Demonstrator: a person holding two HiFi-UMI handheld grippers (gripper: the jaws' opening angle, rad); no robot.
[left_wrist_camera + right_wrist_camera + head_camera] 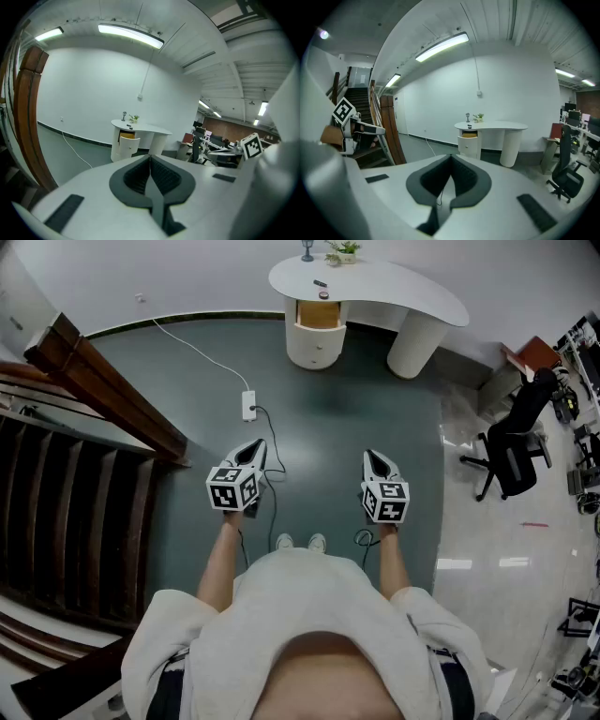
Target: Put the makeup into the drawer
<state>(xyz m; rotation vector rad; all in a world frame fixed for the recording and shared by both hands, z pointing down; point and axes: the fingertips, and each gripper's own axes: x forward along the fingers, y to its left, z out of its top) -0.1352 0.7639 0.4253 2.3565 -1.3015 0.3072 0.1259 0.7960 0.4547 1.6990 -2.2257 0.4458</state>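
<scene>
a: where is the person standing?

b: on a dark green floor [356, 409], seen from above, facing a white curved desk [412, 287] that stands well apart from them against a white wall. both arms are stretched forward, each hand holding a gripper.

a: what are the grippers doing?

b: the left gripper [255, 446] has its jaws pressed together with nothing between them. the right gripper [374, 458] is the same: jaws pressed together and empty. both point forward and a little downward, toward the desk, side by side with a gap between them.

a: and the makeup?

b: the makeup [322, 284] lies on the desk top, toward its left end. it shows only as a couple of small dark items, too small to tell apart. just below it the drawer [320, 314] in the desk's rounded left pedestal is pulled open, yellowish inside.

a: what else is around?

b: a small potted plant [344, 249] sits at the back of the desk. a white cable [197, 351] runs along the floor to a power strip [249, 406] ahead of the left gripper. a wooden staircase [66, 474] is on the left, and a black office chair [511, 442] on the right.
</scene>
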